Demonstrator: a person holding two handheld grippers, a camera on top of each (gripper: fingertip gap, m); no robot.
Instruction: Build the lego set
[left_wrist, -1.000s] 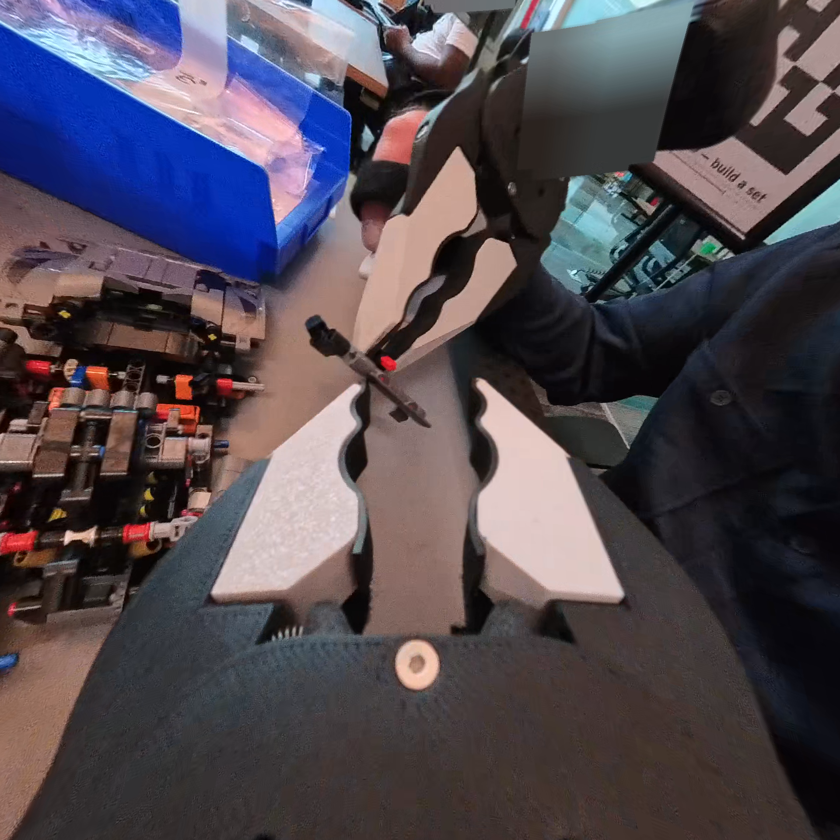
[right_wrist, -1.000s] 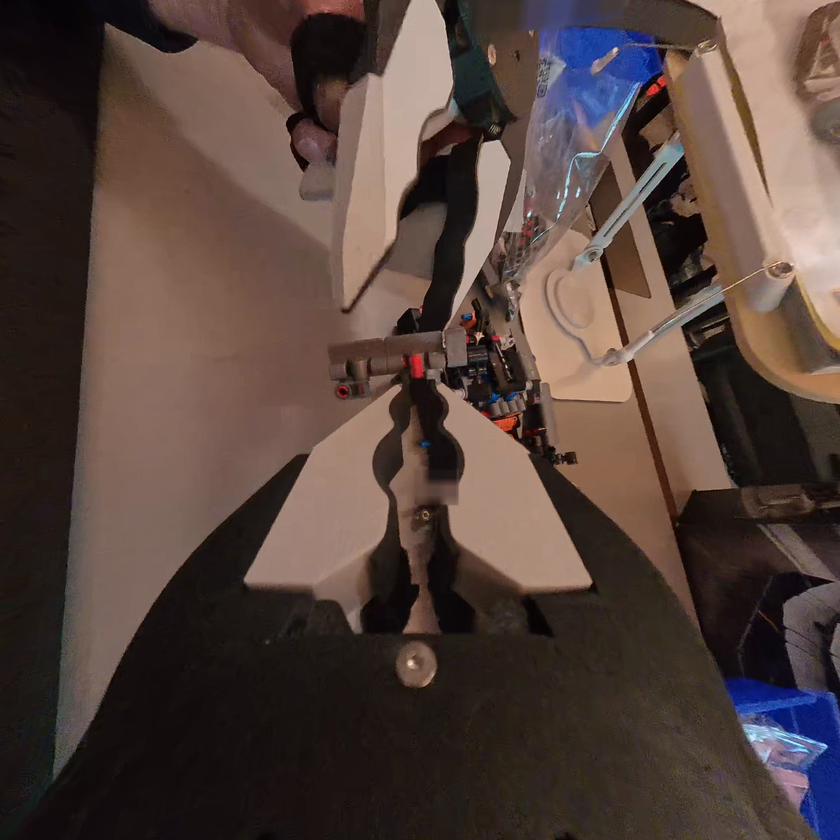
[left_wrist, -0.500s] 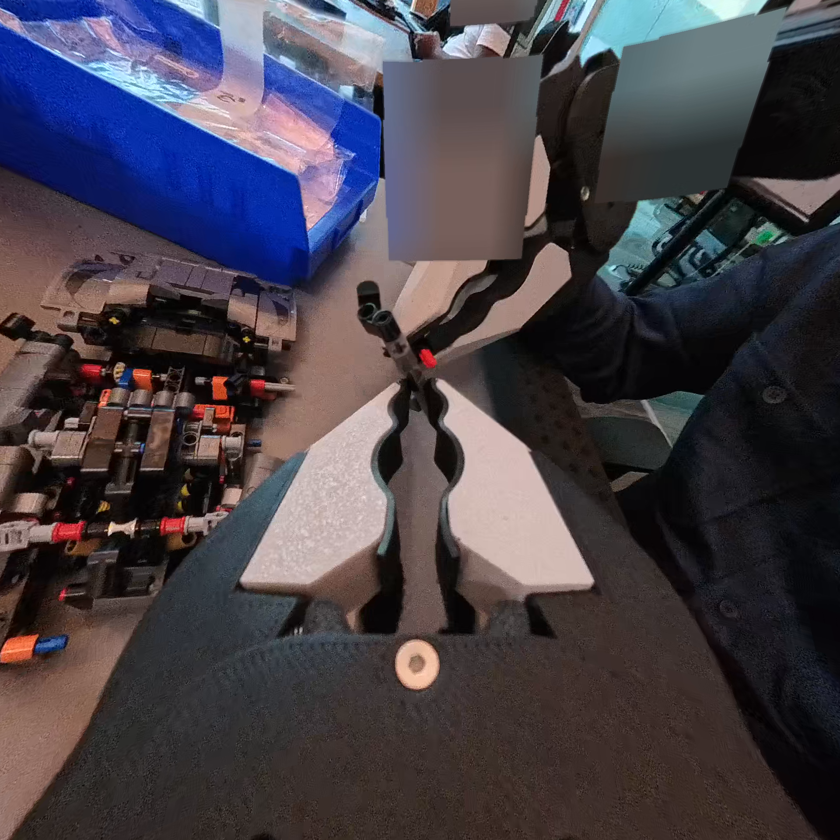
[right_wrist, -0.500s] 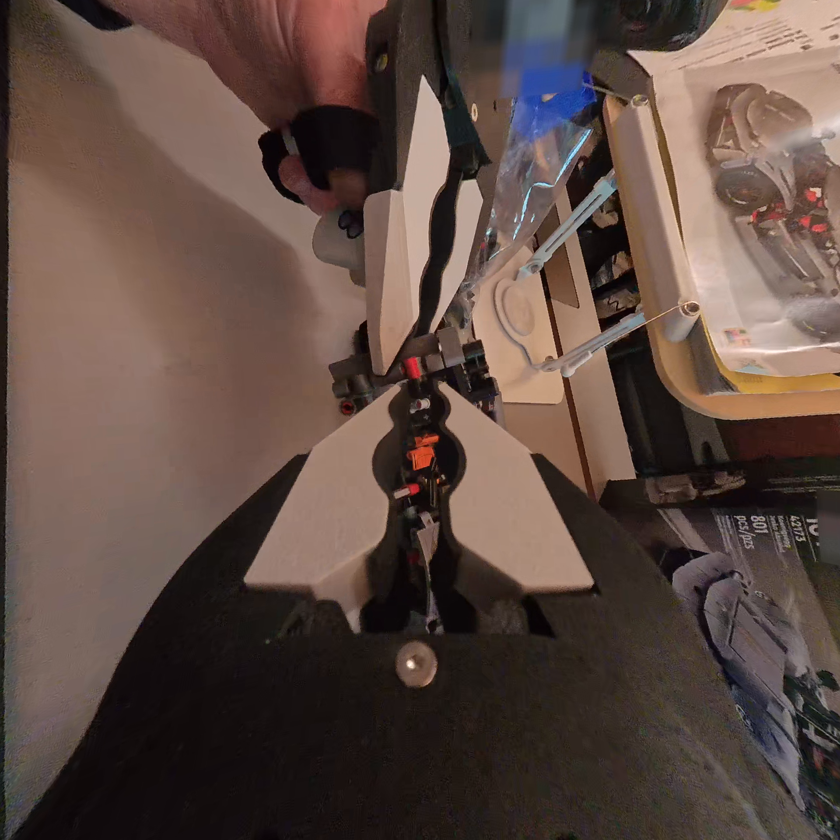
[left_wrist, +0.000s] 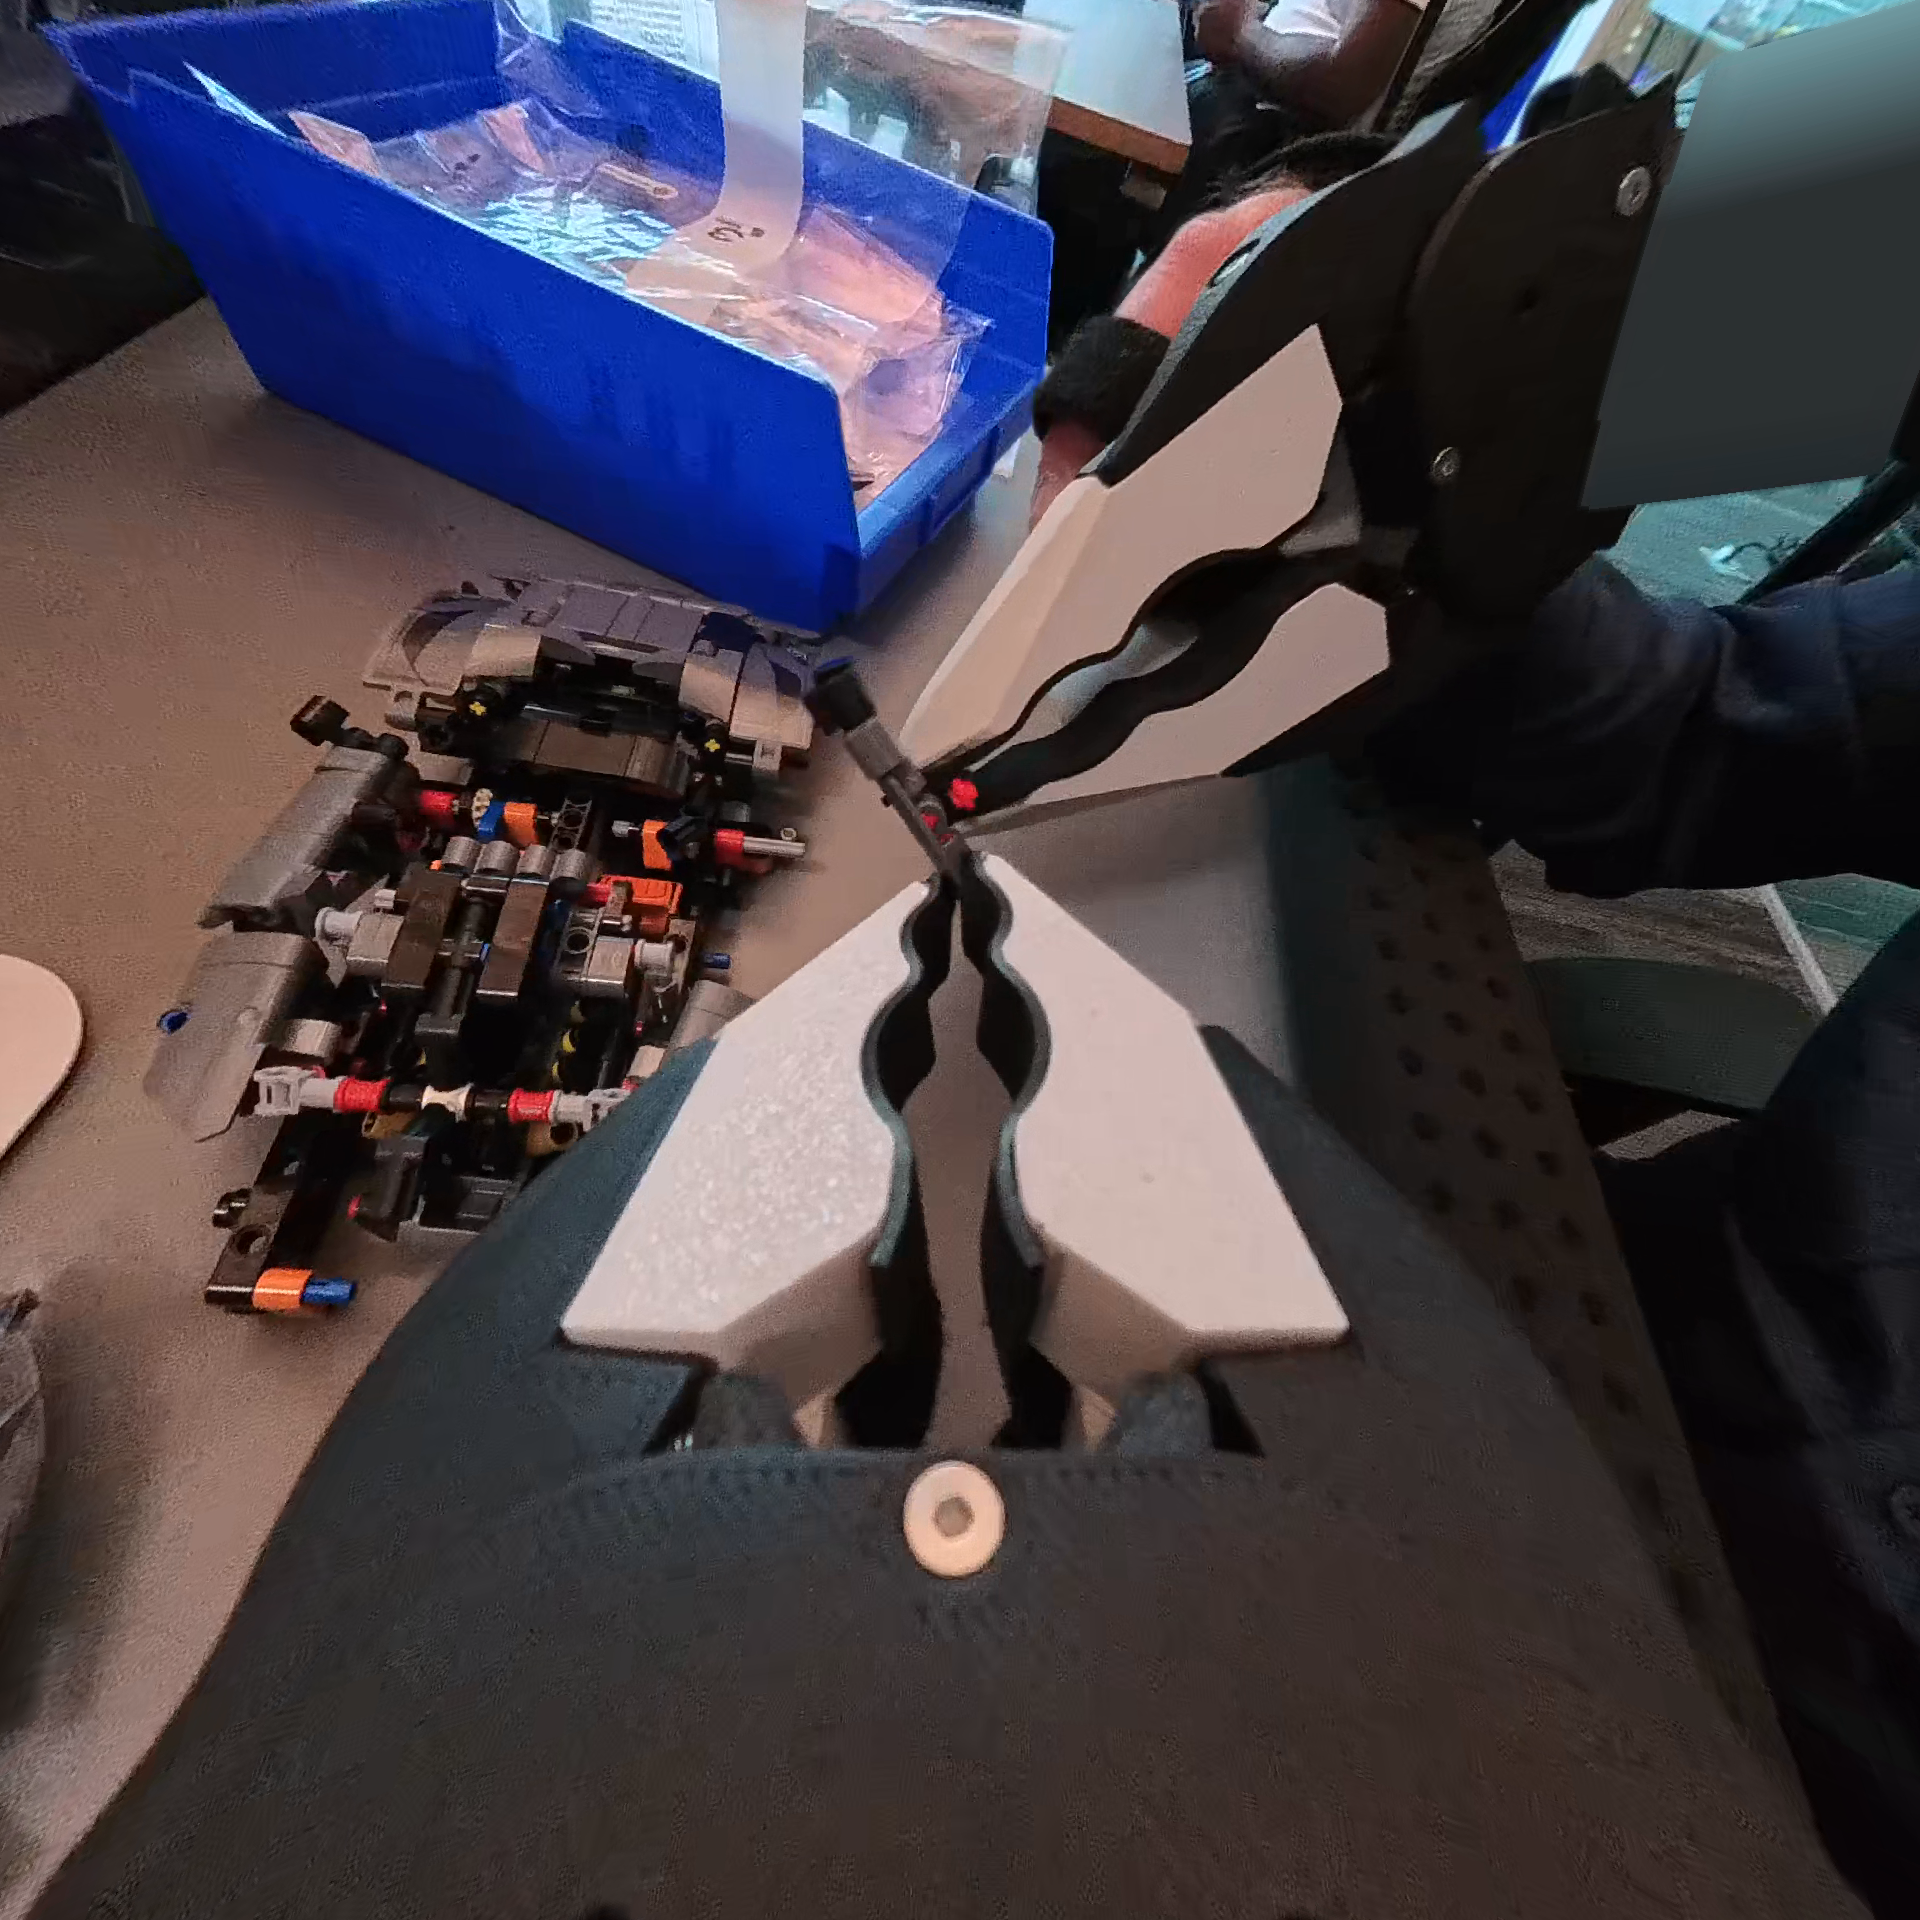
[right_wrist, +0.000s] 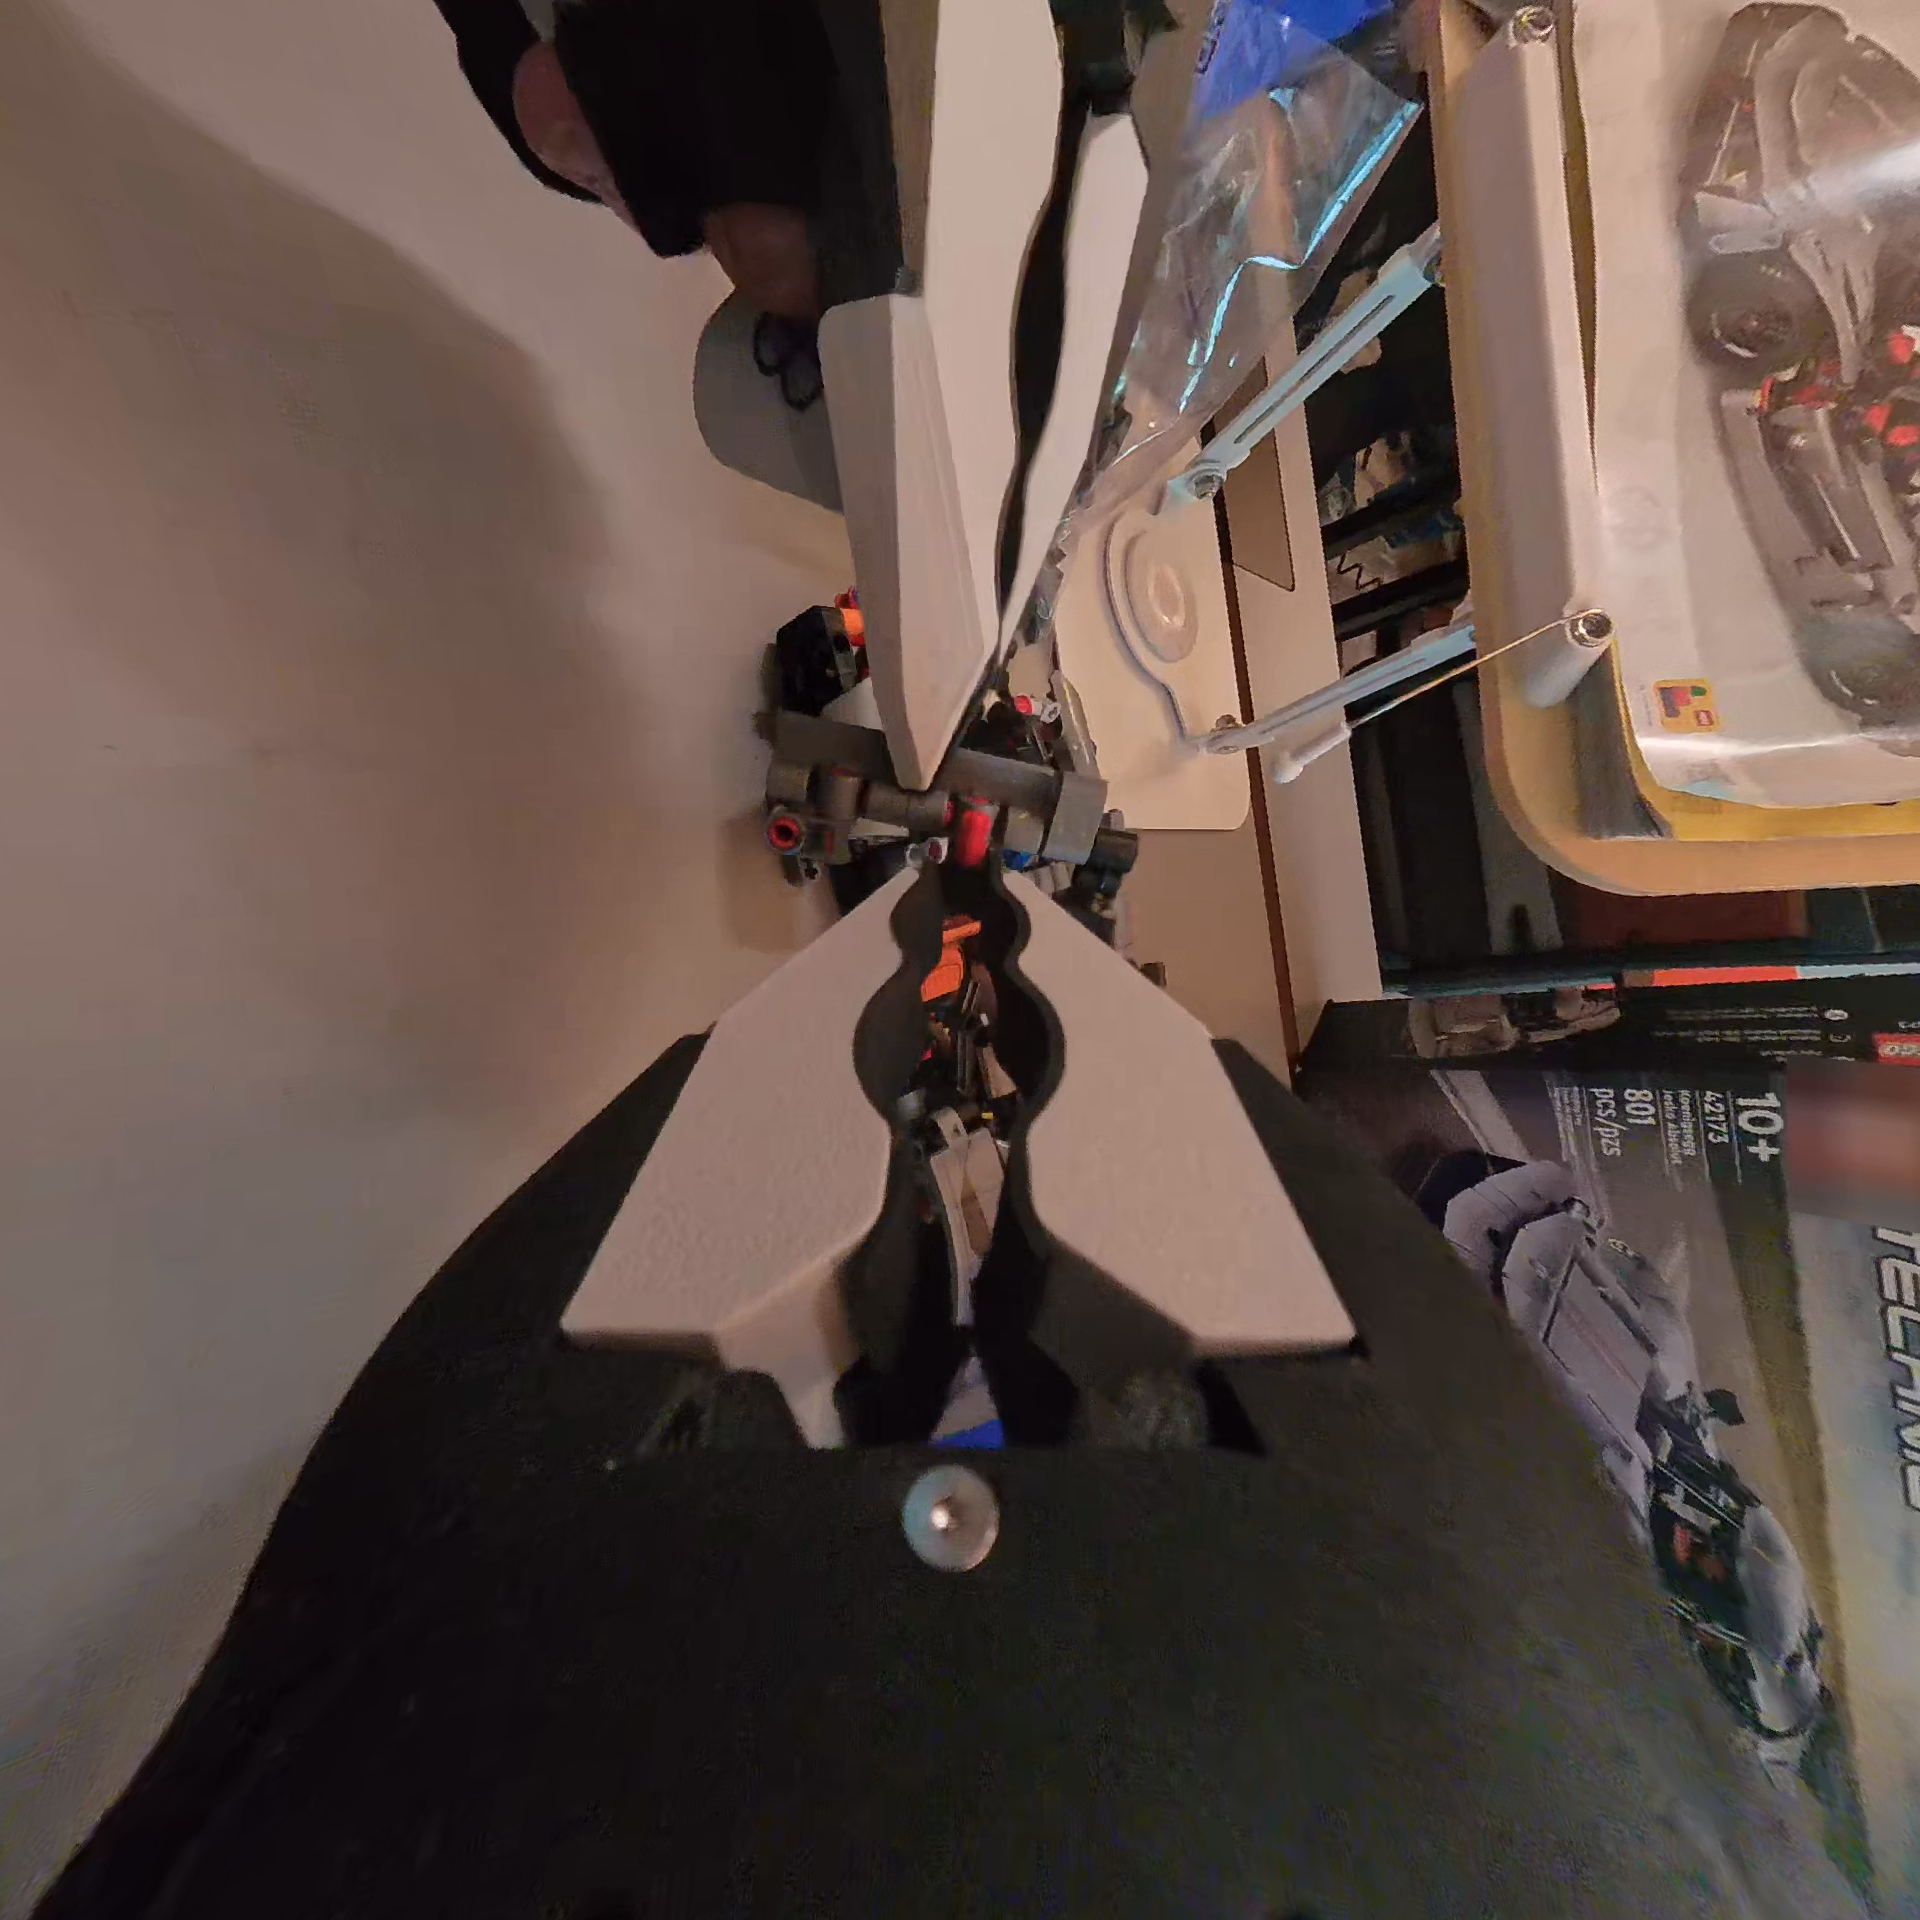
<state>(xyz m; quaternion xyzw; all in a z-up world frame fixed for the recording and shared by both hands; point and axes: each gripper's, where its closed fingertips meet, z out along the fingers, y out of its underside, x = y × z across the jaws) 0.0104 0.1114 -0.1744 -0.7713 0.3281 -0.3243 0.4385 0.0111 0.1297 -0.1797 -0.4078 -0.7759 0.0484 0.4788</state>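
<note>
Holding a small grey rod piece (left_wrist: 902, 781) up over the table (left_wrist: 156, 540), both hand-held grippers clamped on it: left hand-held gripper (left_wrist: 956, 883) on its near end, right hand-held gripper (left_wrist: 951, 795) crosswise at mid-length. Its long axis points toward the half-built car (left_wrist: 468, 914), lying off to my left.

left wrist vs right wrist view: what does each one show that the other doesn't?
Left wrist view only: the blue bin behind the build, and a dark blue sleeve behind the right gripper.

Right wrist view only: the instruction booklet on its stand and the set's box.

Both: the small grey axle piece, pinched by the left gripper and the right gripper from two sides, the half-built car on the table, and the clear bags.
</note>
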